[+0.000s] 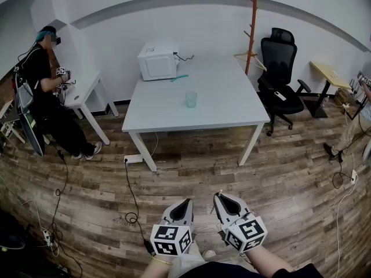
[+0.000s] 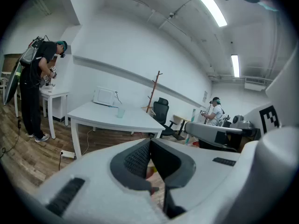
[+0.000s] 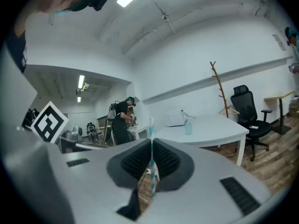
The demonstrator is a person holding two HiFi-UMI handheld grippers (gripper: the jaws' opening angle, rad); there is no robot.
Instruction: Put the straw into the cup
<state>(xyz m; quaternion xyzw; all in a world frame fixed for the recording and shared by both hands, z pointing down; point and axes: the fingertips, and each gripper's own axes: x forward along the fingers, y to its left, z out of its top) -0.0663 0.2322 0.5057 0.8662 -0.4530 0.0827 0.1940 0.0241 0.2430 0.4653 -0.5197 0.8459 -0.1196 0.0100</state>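
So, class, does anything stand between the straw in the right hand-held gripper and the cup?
Nothing visible does. The straw is clamped in the right hand-held gripper; only floor and tabletop lie before the cup.

The right gripper [image 3: 152,146] is clamped on a teal-and-white striped straw [image 3: 151,126]. Well beyond it, a pale green cup [image 3: 188,129] stands on the white bench [image 3: 219,127].
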